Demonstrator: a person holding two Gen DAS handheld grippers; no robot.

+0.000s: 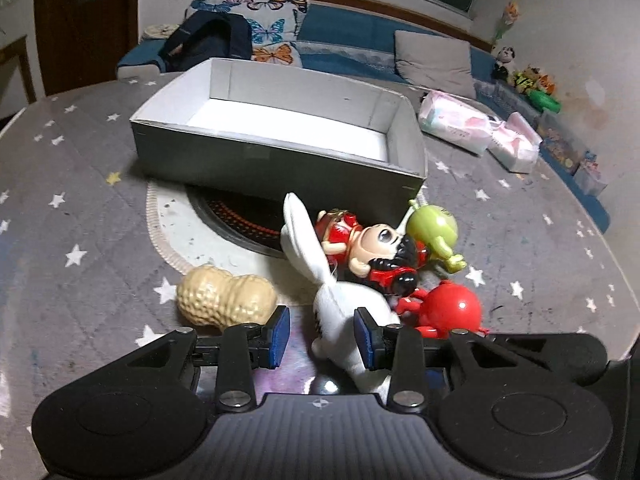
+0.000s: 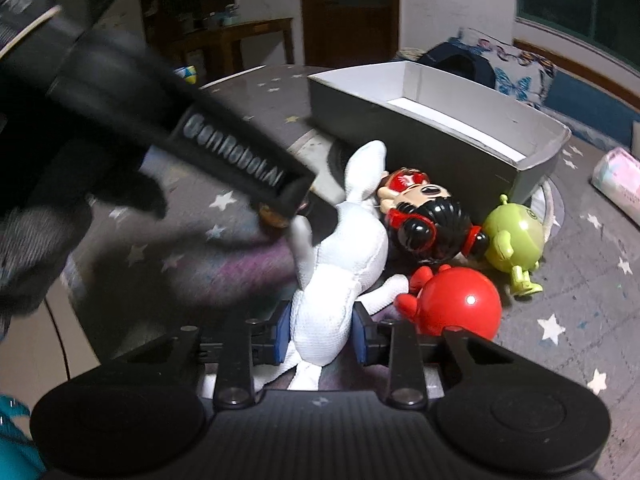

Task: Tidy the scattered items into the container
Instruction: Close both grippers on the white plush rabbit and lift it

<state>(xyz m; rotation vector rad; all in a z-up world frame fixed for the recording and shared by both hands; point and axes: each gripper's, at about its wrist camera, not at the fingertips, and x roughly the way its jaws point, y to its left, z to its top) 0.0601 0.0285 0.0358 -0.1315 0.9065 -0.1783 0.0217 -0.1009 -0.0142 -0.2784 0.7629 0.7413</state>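
Left wrist view: the grey box (image 1: 276,136) sits open on the star-print cloth (image 1: 80,208), its white floor bare. The toys lie in front of it: peanut (image 1: 226,300), white plush rabbit (image 1: 340,308), doll (image 1: 368,248), green figure (image 1: 434,232), red ball toy (image 1: 448,308). The left gripper (image 1: 322,334) stands half open, holding nothing. A sofa (image 1: 352,46) lies behind.

Right wrist view: the right gripper (image 2: 319,334) pinches the rabbit's body; the peanut is hidden here.

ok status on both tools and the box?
Right tool shut on white plush. Left tool open, beside the plush. Box empty, toys piled against its near wall. Left tool crowds the right's view.
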